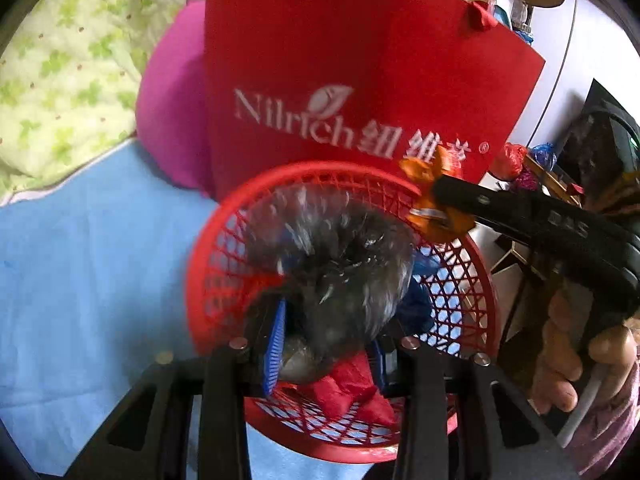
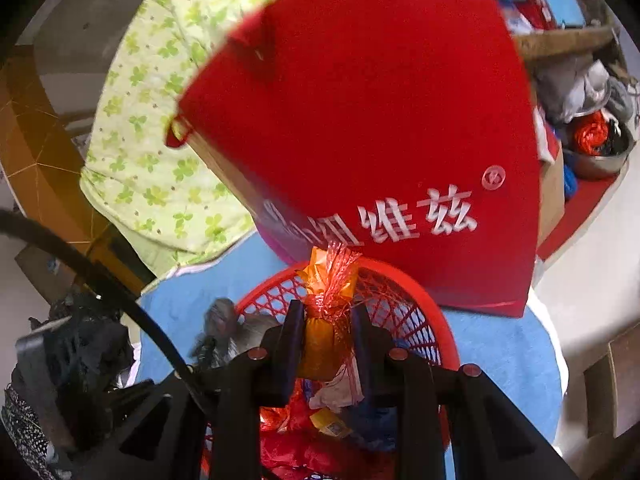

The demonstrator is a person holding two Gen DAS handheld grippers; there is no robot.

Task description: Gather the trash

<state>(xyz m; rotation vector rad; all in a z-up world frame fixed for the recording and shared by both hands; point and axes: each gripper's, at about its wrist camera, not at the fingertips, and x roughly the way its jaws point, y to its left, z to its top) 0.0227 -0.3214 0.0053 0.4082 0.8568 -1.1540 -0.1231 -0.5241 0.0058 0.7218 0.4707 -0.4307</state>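
Red plastic lattice formed the basket [image 1: 472, 292] that stood on a blue sheet [image 1: 80, 280], with a red paper gift bag [image 1: 360, 80] printed in white lettering upright just behind it. The left gripper [image 1: 332, 344] hung over the basket's near side, its blue-padded fingers [image 1: 276, 356] pressed against a crumpled dark grey plastic bag [image 1: 352, 272] that bulged up above the basket's inside. Beneath that bag lay crumpled red paper [image 1: 352, 396] and a scrap of blue plastic [image 1: 416, 308].

The right gripper [image 2: 326, 332] was clamped on an orange wrapper bound in red netting [image 2: 328, 300], and the left wrist view showed that bundle held above the basket's far rim, in front of the gift bag. A hand [image 1: 576, 364] gripped the right tool's handle. Inside the basket, under the right gripper, lay red scraps [image 2: 292, 452], a white scrap [image 2: 340, 392] and a small yellow packet [image 2: 332, 424]. A green-patterned quilt [image 2: 160, 140] lay on the left beyond the sheet.
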